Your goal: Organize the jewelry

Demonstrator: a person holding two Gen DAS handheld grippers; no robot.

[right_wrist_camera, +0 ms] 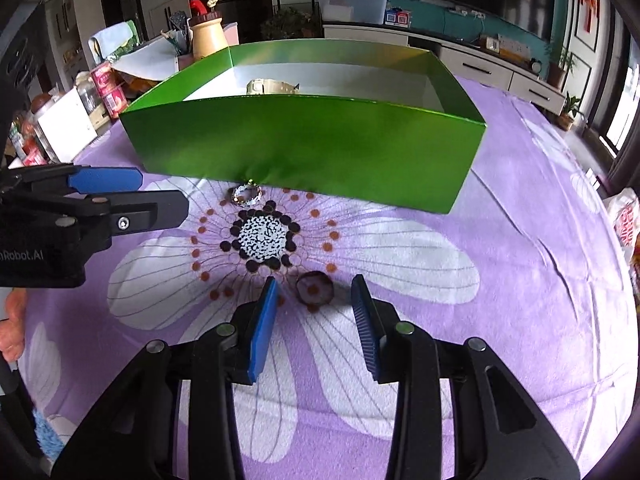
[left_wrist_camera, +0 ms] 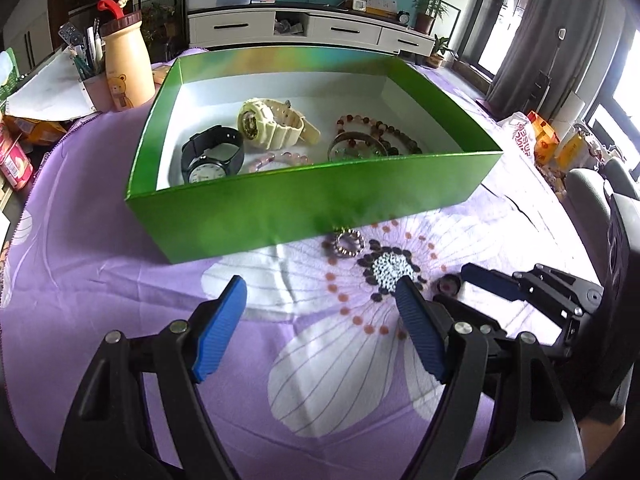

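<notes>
The small dark ring (right_wrist_camera: 315, 288) lies flat on the purple cloth (right_wrist_camera: 500, 240) at twelve o'clock from the right gripper (right_wrist_camera: 316, 308), between its open fingers and untouched, while the left gripper (left_wrist_camera: 320, 320) waits open farther away, near the green box (right_wrist_camera: 304, 144)

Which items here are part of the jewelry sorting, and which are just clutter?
Job:
green box
black watch
cream watch
beaded bracelets
sparkly ring
dark ring

Clutter:
bear bottle
pen cup
snack packets
</notes>
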